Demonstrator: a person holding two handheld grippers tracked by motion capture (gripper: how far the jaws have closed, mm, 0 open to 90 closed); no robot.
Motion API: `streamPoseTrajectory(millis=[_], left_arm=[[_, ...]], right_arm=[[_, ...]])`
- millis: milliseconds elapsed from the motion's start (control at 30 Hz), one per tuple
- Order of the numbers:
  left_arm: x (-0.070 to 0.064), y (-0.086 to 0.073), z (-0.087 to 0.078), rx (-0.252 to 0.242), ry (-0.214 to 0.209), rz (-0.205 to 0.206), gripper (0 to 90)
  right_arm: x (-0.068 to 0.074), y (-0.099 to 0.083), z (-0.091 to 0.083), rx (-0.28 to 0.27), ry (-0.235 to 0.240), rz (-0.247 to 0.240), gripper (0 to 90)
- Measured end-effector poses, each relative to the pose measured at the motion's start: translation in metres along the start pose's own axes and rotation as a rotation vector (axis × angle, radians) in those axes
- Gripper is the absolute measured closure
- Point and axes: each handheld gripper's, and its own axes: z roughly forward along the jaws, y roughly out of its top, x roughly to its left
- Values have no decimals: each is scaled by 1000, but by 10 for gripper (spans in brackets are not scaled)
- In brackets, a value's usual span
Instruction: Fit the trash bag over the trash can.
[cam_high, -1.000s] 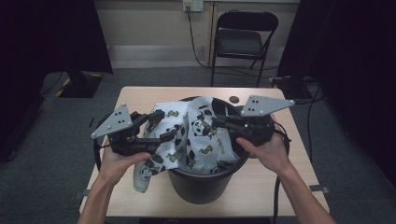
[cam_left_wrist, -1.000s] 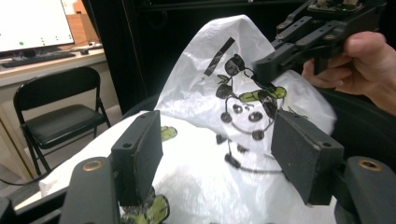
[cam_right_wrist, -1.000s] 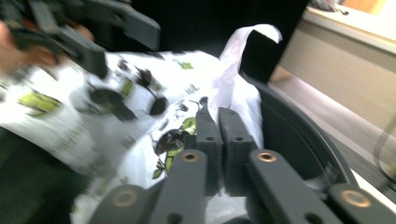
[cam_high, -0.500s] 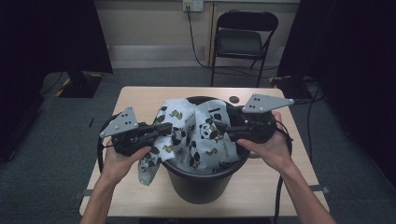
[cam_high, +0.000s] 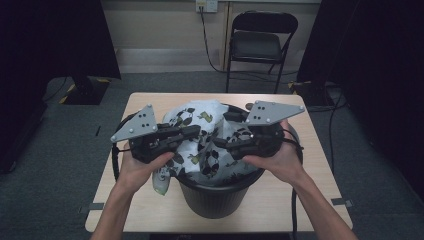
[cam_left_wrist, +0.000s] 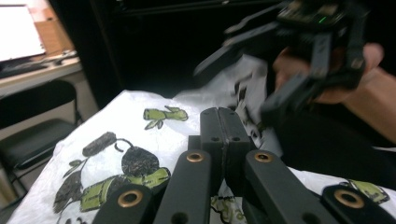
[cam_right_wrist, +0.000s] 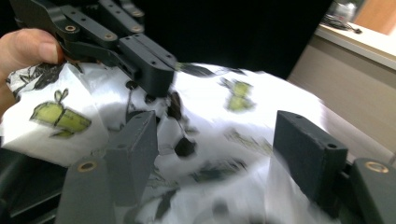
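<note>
A pale wooden table (cam_high: 140, 200) carries a round black plastic bin (cam_high: 220, 197), and a thin, crinkled white plastic bag (cam_high: 197, 117) printed with green and black plant motifs sits bunched in the bin's mouth, one flap hanging over the rim at the left. No writing can be read on it. The left gripper (cam_high: 192, 132) has its jaws pressed together over the bag; whether film is pinched between them cannot be told. The right gripper (cam_high: 222, 145) has its jaws spread wide over the bag, gripping nothing.
</note>
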Motion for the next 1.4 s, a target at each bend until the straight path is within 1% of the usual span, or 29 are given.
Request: streamPoseTrajectory(millis=[33, 67, 100, 167, 200, 233, 267, 300, 333, 367, 433, 500, 567, 600, 633, 667, 733, 767, 800, 833, 867, 933, 1000, 1133, 1200, 1267, 1300, 1333, 1400], left_arm=[[-1, 2, 2, -4, -9, 1, 900], [-2, 5, 4, -3, -12, 10, 900], [-3, 7, 5, -8, -15, 9, 900], [-4, 10, 6, -20, -19, 15, 900], [-5, 11, 6, -28, -27, 11, 900], [-5, 11, 6, -30, -36, 9, 900], [-5, 10, 6, -36, -39, 6, 900], [-5, 9, 4, -48, -33, 3, 900], [-5, 8, 3, -55, -26, 3, 863], [-5, 7, 1, -56, -20, 3, 763], [-5, 4, -2, -56, 4, 1, 593], [-6, 1, -7, -44, 43, -2, 388], [-4, -5, -12, -47, 39, -1, 347], [-4, -7, -13, -40, 47, -4, 332], [-2, -10, -15, -22, 40, -6, 328], [-2, -13, -16, -11, 41, -8, 337], [-1, -17, -17, 7, 30, -14, 438], [-1, -18, -15, 21, 26, 1, 524], [-1, -18, -12, 52, 22, 10, 678], [-1, -17, -10, 70, 26, 14, 739], [-1, -16, -9, 73, 17, 16, 806], [-3, -12, -13, 32, -8, 20, 871], [-4, -7, -16, -8, -21, 17, 885], [-4, 4, -19, -74, -8, 12, 888], [-1, 8, -19, -116, -18, -7, 888], [1, 10, -17, -128, -12, -18, 889], [3, 9, -15, -116, -5, -21, 890], [4, 8, -14, -116, 1, -24, 890], [6, 4, -13, -106, 7, -47, 892]], right_arm=[[1, 2, 2, 12, 4, -10, 312], [1, 4, 3, 10, 7, -11, 310], [1, 7, 4, -4, 27, -17, 311], [3, 11, 7, 20, 44, -35, 373], [4, 13, 9, 33, 56, -43, 460], [5, 13, 10, 38, 68, -44, 504], [6, 13, 11, 38, 100, -50, 695], [6, 12, 10, 36, 110, -59, 760], [6, 11, 9, 31, 114, -59, 835], [5, 10, 9, 27, 127, -50, 872], [4, 8, 8, 27, 116, -46, 889], [0, 7, 6, 20, 106, -20, 893], [-3, 6, 4, 4, 101, 0, 894], [-5, 6, 3, -4, 95, 11, 895], [-6, 5, 2, -10, 89, 16, 895], [-8, 5, 0, -17, 85, 25, 895], [-10, 6, -1, -23, 72, 33, 895], [-11, 6, -1, -25, 70, 39, 895], [-11, 7, 0, -21, 66, 39, 895], [-12, 8, 1, -12, 63, 36, 896], [-12, 10, 2, -7, 60, 31, 895], [-10, 12, 4, -4, 61, 29, 895], [-8, 15, 7, 11, 73, 14, 893], [0, 23, 16, 45, 98, -28, 880], [4, 25, 19, 52, 123, -47, 863], [8, 25, 21, 65, 136, -68, 796], [9, 25, 21, 72, 131, -73, 761], [9, 24, 21, 80, 115, -75, 690], [7, 22, 17, 76, 92, -67, 617]])
